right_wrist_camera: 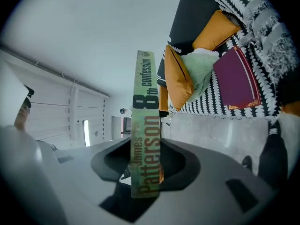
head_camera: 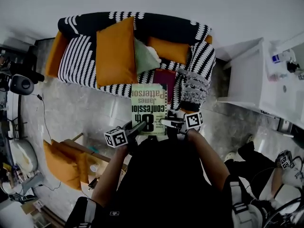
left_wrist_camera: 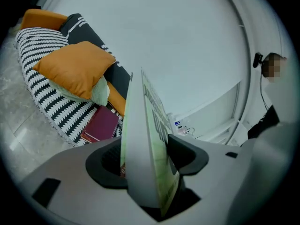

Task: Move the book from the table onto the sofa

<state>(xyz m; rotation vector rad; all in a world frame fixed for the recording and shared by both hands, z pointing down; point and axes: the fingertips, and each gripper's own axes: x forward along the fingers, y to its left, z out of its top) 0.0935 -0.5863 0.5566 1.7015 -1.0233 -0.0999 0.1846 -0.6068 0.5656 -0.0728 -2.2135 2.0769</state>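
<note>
Two grippers clasped one green book [head_camera: 149,109].
Its sides were pinched by the left gripper [head_camera: 137,127] and the right gripper [head_camera: 167,122], near the striped sofa [head_camera: 80,56].

Floor [head_camera: 85,108] in front of sofa [head_camera: 78,56] bare, open approach. Seat crowded mid-to-right in head view w/ big orange cushion [head_camera: 116,51], green cushion [head_camera: 145,56], smaller orange cushion [head_camera: 168,49], maroon book [head_camera: 165,77] nr front edge. Bare striped seat at left end only. White unit [head_camera: 247,75] flanks sofa's right end.
</note>
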